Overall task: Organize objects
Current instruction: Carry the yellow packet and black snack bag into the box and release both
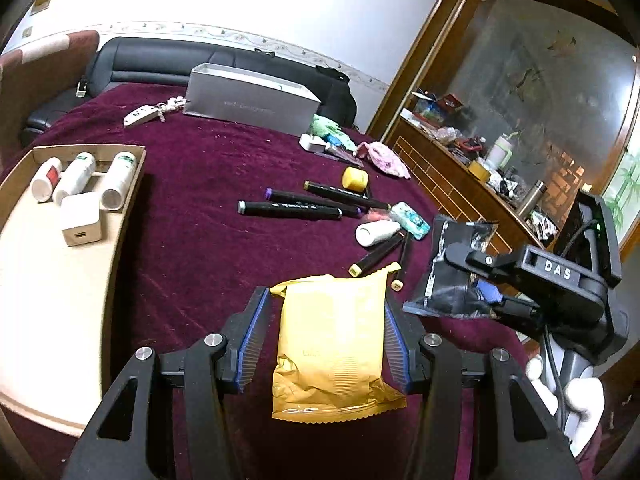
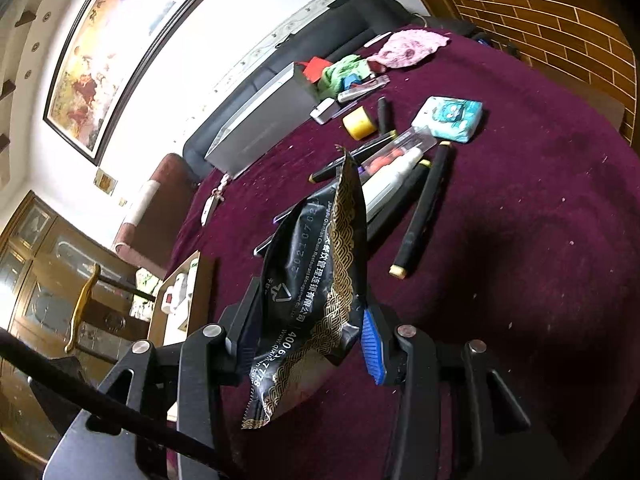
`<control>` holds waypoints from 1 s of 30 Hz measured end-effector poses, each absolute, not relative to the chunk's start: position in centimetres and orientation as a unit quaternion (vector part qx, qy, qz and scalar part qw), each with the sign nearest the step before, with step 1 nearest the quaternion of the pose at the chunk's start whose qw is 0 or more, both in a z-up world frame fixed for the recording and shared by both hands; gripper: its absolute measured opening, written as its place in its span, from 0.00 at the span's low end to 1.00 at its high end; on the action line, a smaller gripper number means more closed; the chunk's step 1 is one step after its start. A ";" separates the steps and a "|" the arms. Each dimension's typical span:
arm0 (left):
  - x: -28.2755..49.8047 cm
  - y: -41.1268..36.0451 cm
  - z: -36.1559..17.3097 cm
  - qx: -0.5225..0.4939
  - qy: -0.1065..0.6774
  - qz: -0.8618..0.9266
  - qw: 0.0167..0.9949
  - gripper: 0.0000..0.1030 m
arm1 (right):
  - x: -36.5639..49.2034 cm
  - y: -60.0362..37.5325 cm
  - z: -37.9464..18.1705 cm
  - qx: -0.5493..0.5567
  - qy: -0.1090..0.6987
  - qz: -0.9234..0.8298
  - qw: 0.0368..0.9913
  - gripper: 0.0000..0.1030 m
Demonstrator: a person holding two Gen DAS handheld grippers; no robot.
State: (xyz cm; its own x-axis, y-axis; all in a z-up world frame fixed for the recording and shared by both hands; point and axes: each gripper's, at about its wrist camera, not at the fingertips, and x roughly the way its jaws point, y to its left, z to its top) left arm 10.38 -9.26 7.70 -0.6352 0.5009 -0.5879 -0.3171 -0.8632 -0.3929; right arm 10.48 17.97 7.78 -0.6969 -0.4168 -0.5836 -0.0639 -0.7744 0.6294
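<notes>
A crinkled yellow foil packet (image 1: 334, 350) sits between the blue-padded fingers of the left gripper (image 1: 326, 312), above the maroon velvet cloth (image 1: 192, 216); both pads lie against its sides, gripping it. Left of the packet stands an open cardboard tray (image 1: 100, 152) with white bottles (image 1: 80, 178) and a white cube charger (image 1: 80, 220). Beyond the packet lie black marker pens (image 1: 296, 208).

In the right wrist view, the right gripper (image 2: 308, 340) pinches a black foil sachet with gold pattern (image 2: 316, 280), lifted clear of the cloth (image 2: 520, 200). Beyond the sachet lie marker pens (image 2: 424, 208) and a yellow cap (image 2: 359, 121).
</notes>
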 end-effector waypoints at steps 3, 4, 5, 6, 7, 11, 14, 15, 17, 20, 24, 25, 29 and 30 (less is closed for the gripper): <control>10.7 -10.6 8.0 -0.356 -0.139 0.898 0.220 0.46 | 10.9 17.2 8.0 0.377 -0.317 -0.863 0.108 0.40; 10.7 -11.2 8.1 -0.354 -0.143 0.898 0.217 0.46 | 11.0 16.9 8.0 0.378 -0.314 -0.864 0.110 0.40; 10.7 -11.8 8.2 -0.352 -0.147 0.899 0.213 0.46 | 11.1 16.5 8.1 0.378 -0.311 -0.865 0.111 0.40; 10.8 -12.5 8.3 -0.349 -0.152 0.901 0.209 0.46 | 11.2 16.2 8.2 0.378 -0.309 -0.865 0.113 0.40; 10.8 -13.2 8.3 -0.347 -0.156 0.902 0.204 0.46 | 11.2 15.8 8.3 0.379 -0.305 -0.866 0.116 0.40; 10.9 -16.6 8.7 -0.331 -0.171 0.911 0.174 0.46 | 11.2 13.7 8.6 0.383 -0.292 -0.867 0.131 0.40; 10.9 -19.2 8.7 -0.322 -0.178 0.918 0.147 0.46 | 10.7 11.8 8.5 0.391 -0.281 -0.864 0.145 0.41; 10.9 -20.1 8.7 -0.319 -0.180 0.920 0.137 0.46 | 10.4 11.0 8.4 0.395 -0.277 -0.863 0.151 0.41; 10.8 -21.6 8.6 -0.316 -0.183 0.923 0.119 0.46 | 10.0 9.8 8.3 0.402 -0.270 -0.860 0.160 0.41; 10.9 -24.1 8.5 -0.311 -0.186 0.927 0.093 0.46 | 9.3 7.9 8.6 0.409 -0.255 -0.859 0.175 0.41; 11.2 -27.4 8.2 -0.308 -0.191 0.930 0.057 0.46 | 8.4 5.4 9.2 0.412 -0.237 -0.857 0.199 0.41; 11.2 -27.9 8.1 -0.308 -0.190 0.931 0.051 0.46 | 8.2 4.7 9.3 0.413 -0.235 -0.856 0.205 0.41; 10.9 -30.1 7.9 -0.305 -0.179 0.935 0.020 0.46 | 7.2 1.9 9.5 0.423 -0.222 -0.848 0.232 0.41; 10.8 -30.5 7.8 -0.305 -0.177 0.936 0.015 0.46 | 7.0 1.1 9.5 0.425 -0.218 -0.846 0.238 0.41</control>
State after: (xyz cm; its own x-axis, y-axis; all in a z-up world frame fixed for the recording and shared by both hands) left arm 10.76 -30.51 7.83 -0.8134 0.1366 -0.5654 0.0794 -0.9369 -0.3405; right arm 7.02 1.12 9.52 -0.5248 -0.5878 -0.6157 0.2176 -0.7919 0.5705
